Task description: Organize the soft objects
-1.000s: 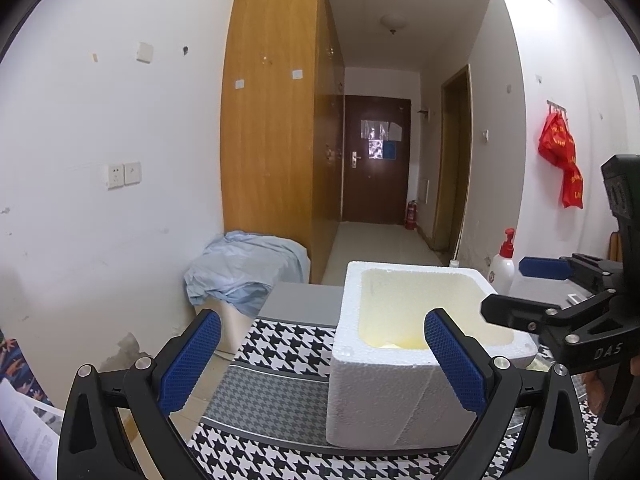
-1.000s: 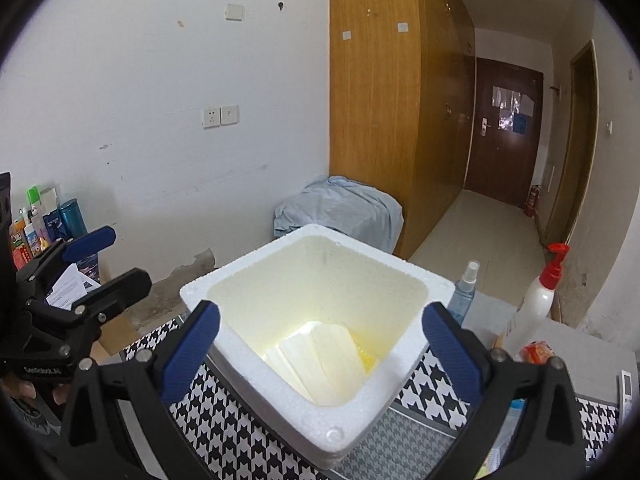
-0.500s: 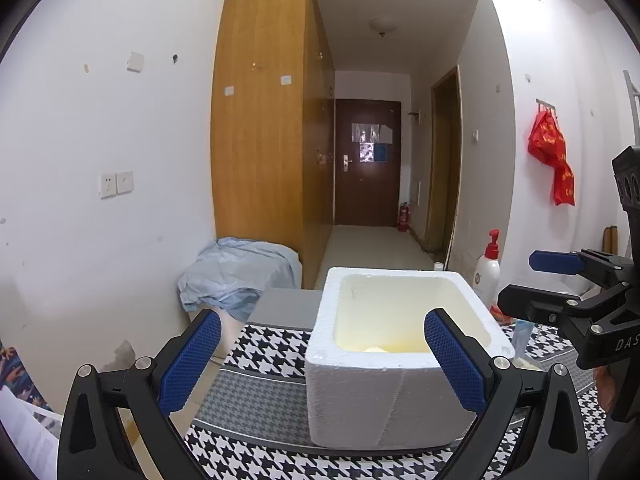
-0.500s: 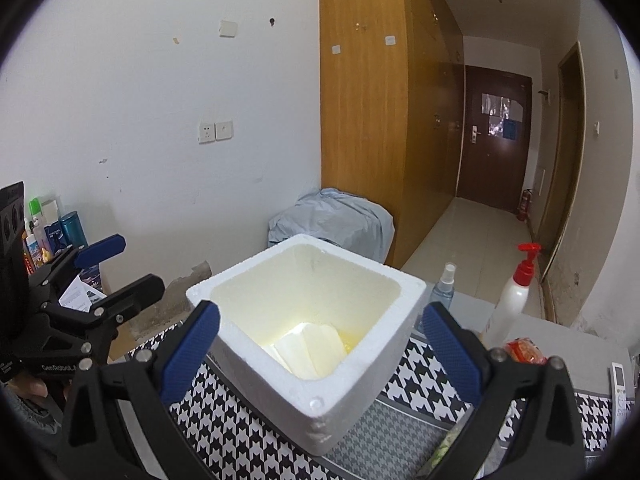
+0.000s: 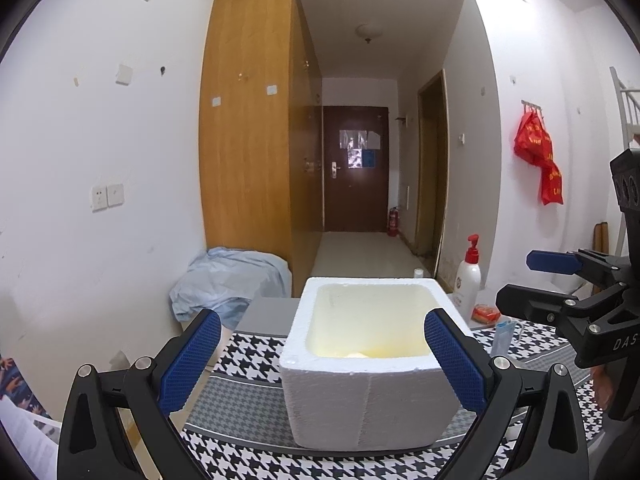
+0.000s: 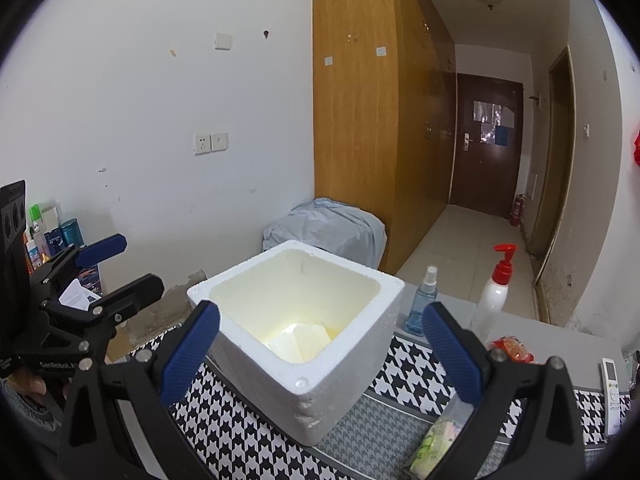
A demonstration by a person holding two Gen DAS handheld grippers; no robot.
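On the far left of the right wrist view, a cluster of small bottles and boxes [image 6: 48,232] stands against the white wall, out of the other camera's sight. Next comes the left gripper [image 6: 120,264], black-framed with textured blue pads, its jaws spread wide and holding nothing; its own camera shows the same wide gap [image 5: 322,354]. At centre, the square white polystyrene foam box [image 6: 320,380] sits on the black-and-white houndstooth cloth [image 6: 224,432], rim grainy, walls thick. Only the right wrist view looks down inside, where pale, soft folded pieces [image 6: 300,342] lie on the bottom; the left wrist view catches just a yellowish sliver [image 5: 360,354]. The right gripper [image 6: 320,356] is likewise parted and empty, hovering before the box. Further right stand a slim blue clear spray bottle [image 6: 422,304] and a white pump bottle with a red head [image 6: 494,292], then a crinkled red packet [image 6: 514,350], a green-and-white soft pack [image 6: 438,444] lying by the box, and a white remote control [image 6: 612,396].
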